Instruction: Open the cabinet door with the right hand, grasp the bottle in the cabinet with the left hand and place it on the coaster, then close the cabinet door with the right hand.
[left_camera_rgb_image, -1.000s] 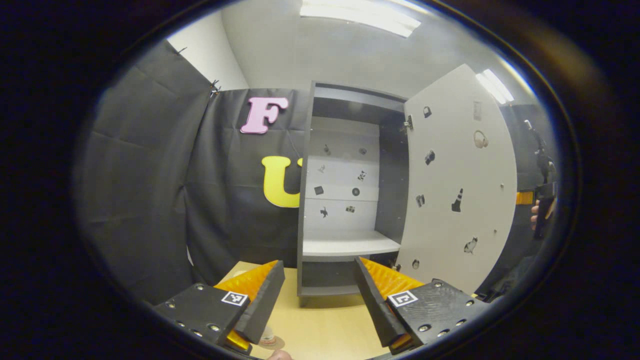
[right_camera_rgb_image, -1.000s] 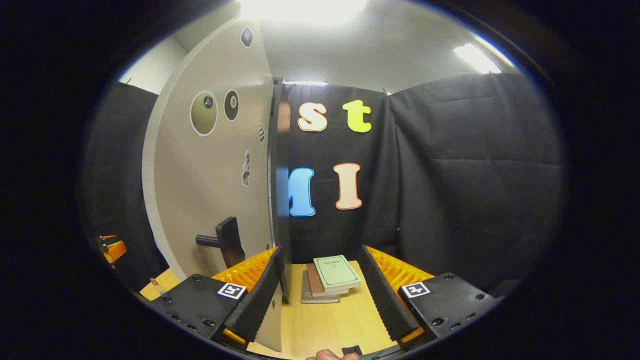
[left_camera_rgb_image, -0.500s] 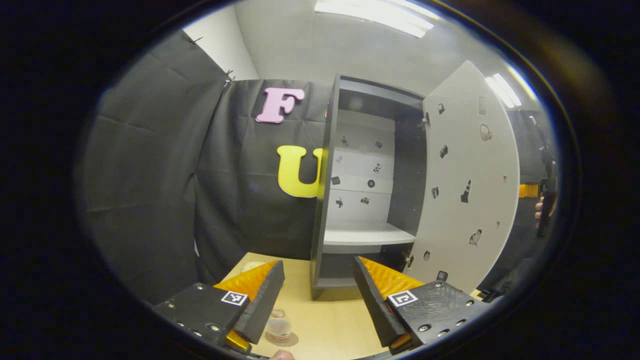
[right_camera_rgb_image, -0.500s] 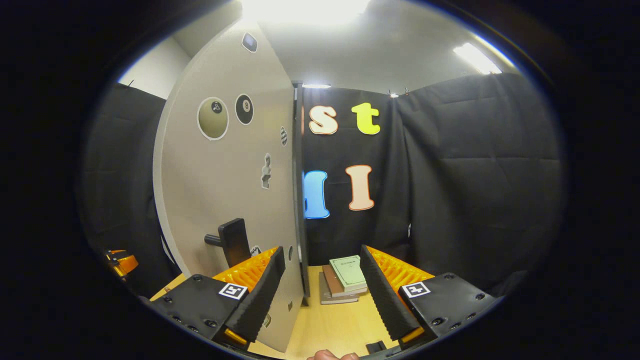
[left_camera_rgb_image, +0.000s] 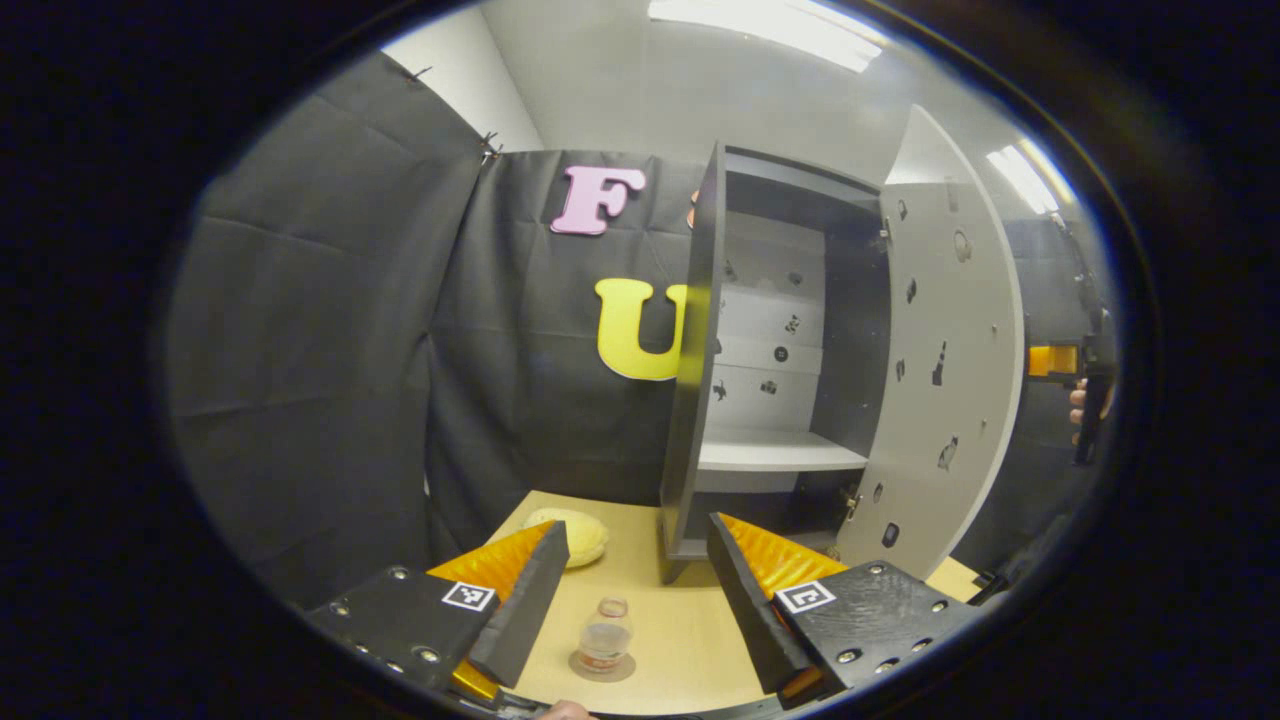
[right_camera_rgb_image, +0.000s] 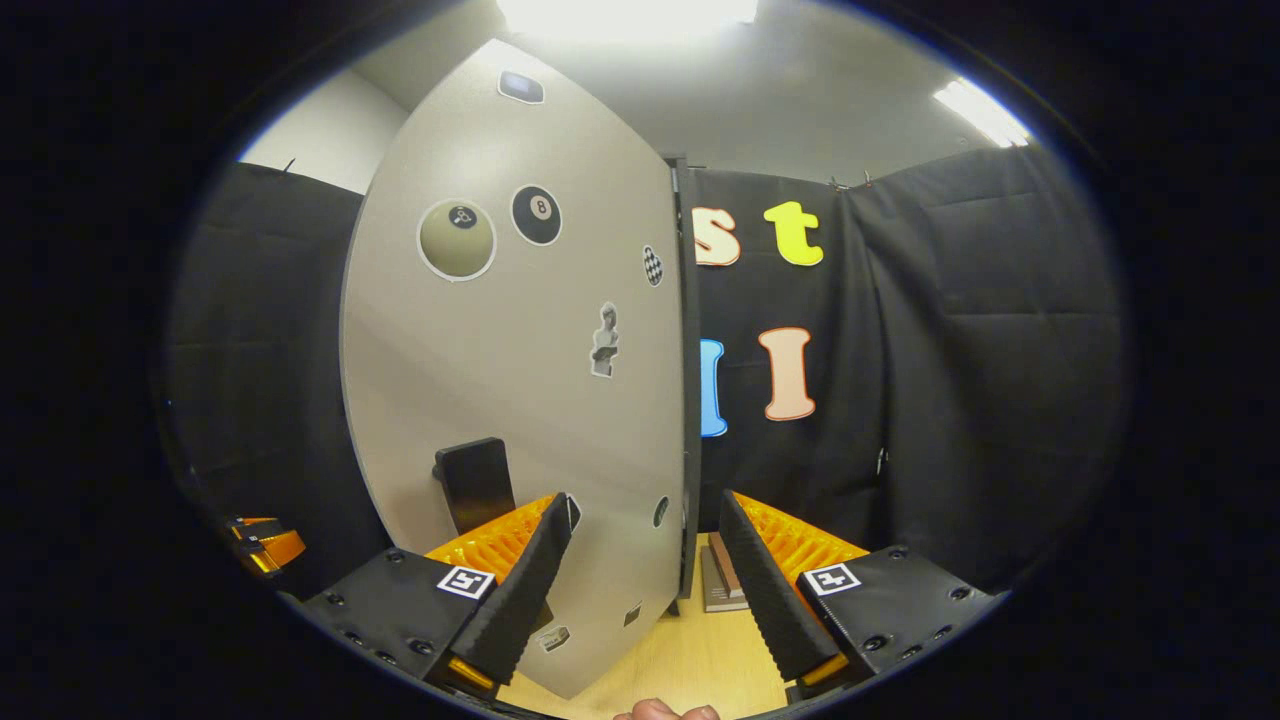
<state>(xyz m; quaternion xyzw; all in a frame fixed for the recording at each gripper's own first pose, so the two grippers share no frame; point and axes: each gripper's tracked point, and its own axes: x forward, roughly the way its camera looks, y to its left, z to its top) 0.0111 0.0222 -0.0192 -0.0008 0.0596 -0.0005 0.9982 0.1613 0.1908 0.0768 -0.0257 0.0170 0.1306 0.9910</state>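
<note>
A small clear bottle (left_camera_rgb_image: 605, 634) stands upright on a round coaster (left_camera_rgb_image: 602, 667) on the wooden table (left_camera_rgb_image: 690, 640), low between the fingers of my open left gripper (left_camera_rgb_image: 630, 590), which holds nothing. The dark cabinet (left_camera_rgb_image: 690, 400) stands behind with its pale door (left_camera_rgb_image: 950, 350) open to the right and a bare white shelf (left_camera_rgb_image: 775, 455). In the right gripper view the door's outer face (right_camera_rgb_image: 530, 380) rises close in front, with its dark handle (right_camera_rgb_image: 470, 482) just above the left finger of my open right gripper (right_camera_rgb_image: 640, 580). Whether that finger touches the door I cannot tell.
A yellow rounded lump (left_camera_rgb_image: 566, 534) lies on the table left of the cabinet. A stack of books (right_camera_rgb_image: 722, 582) sits past the door's hinge side. A hand with the right gripper (left_camera_rgb_image: 1085, 400) shows beyond the door; the left gripper (right_camera_rgb_image: 265, 545) shows at far left.
The left gripper has drawn back and turned left, so the bottle on its coaster came into view. The door has swung toward the cabinet, narrowing the opening, with the right gripper behind it.
</note>
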